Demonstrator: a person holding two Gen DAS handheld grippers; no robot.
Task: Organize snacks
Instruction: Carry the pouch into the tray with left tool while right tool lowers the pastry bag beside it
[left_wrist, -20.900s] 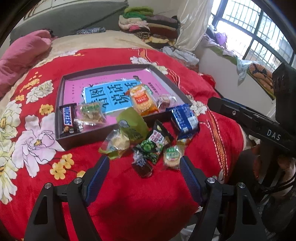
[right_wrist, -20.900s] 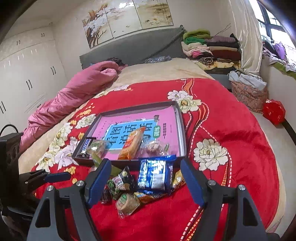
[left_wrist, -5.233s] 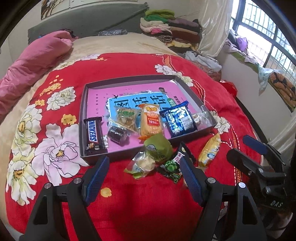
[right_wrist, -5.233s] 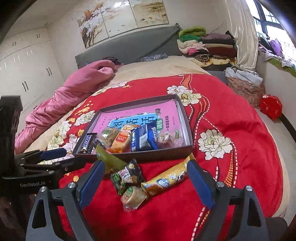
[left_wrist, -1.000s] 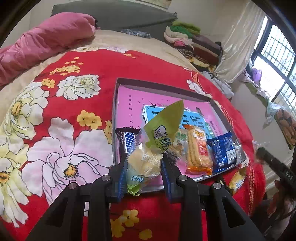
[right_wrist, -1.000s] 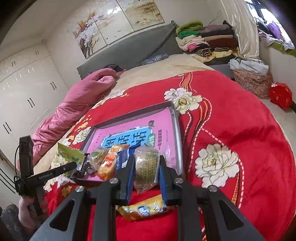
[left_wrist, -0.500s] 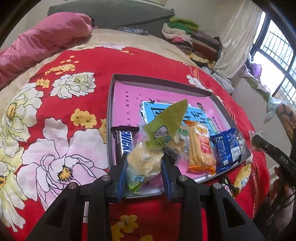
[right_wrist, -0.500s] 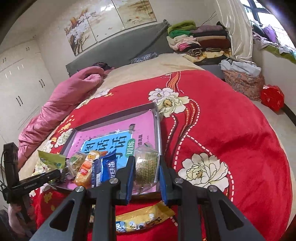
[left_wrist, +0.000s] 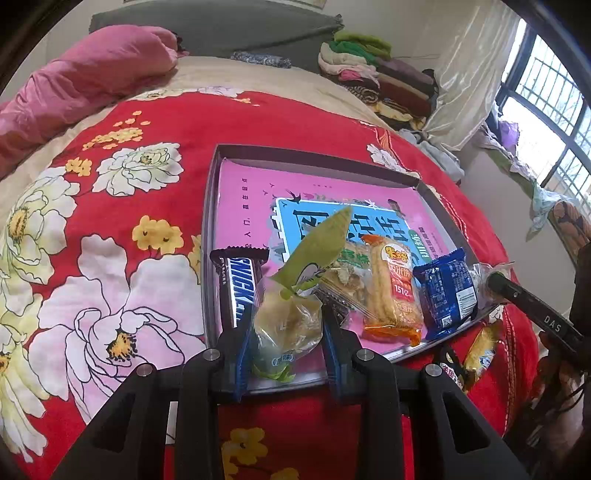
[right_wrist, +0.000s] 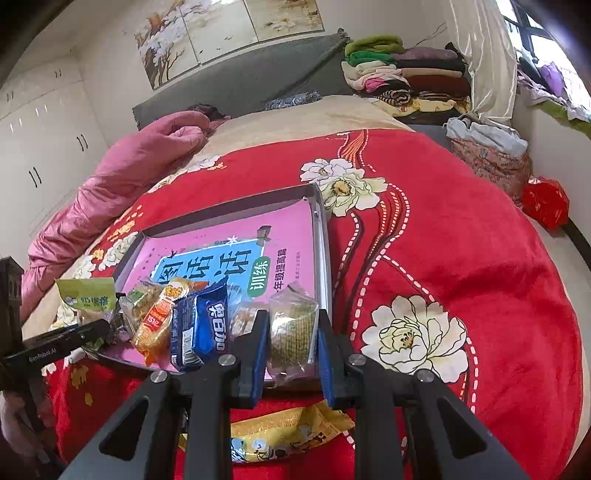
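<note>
1. snacks: most lie in a row at the near end of the tray (left_wrist: 212, 206), among them a snickers bar (left_wrist: 240, 288), an orange pack (left_wrist: 393, 291) and a blue pack (left_wrist: 447, 291); the tray sits on a red blanket (left_wrist: 295, 122).
2. the left gripper (left_wrist: 286, 332) is clenched on a clear-wrapped cake (left_wrist: 286, 325) with a green pack (left_wrist: 317, 254) riding above it, held over the tray's near edge.
3. the right gripper (right_wrist: 291, 332) is clamped on a clear pack of green wafers (right_wrist: 293, 325), above the tray's near right corner.
4. step in hand, as i judge it: carrying 2 loads into the tray. next calls for lowering each into a free gap, then letting go.
5. a yellow pack (right_wrist: 280, 435) lies outside on the blanket, partly hidden by the right gripper; whether the green pack is actually gripped or only leaning is unclear.
</note>
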